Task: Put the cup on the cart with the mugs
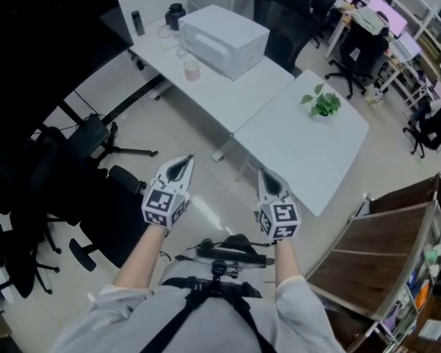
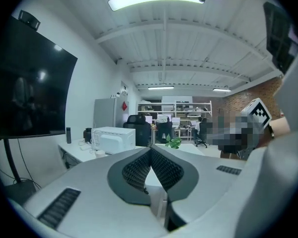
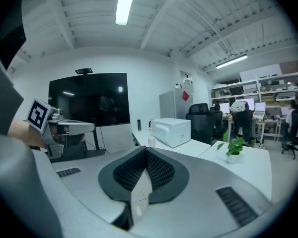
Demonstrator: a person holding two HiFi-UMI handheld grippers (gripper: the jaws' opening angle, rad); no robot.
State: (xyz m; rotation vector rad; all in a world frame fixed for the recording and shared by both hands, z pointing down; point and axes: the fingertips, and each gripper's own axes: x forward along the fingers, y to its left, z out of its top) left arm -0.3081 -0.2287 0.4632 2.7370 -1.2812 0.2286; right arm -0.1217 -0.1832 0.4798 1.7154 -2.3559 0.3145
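A small pale cup (image 1: 192,70) stands on the long white table (image 1: 228,98), next to a white microwave (image 1: 222,39). The same cup (image 2: 100,152) shows far off in the left gripper view, and the cup (image 3: 151,141) also shows in the right gripper view. My left gripper (image 1: 184,162) and right gripper (image 1: 267,175) are held side by side above the floor, well short of the table. Both are shut with nothing between the pads. A brown-shelved metal cart (image 1: 367,271) stands at the lower right; I cannot make out mugs on it.
A potted plant (image 1: 323,103) sits on the nearer square table (image 1: 294,160). Black office chairs (image 1: 110,212) and a tripod stand on the left by a large dark screen (image 1: 37,50). More chairs (image 1: 283,20) and desks with people lie beyond the tables.
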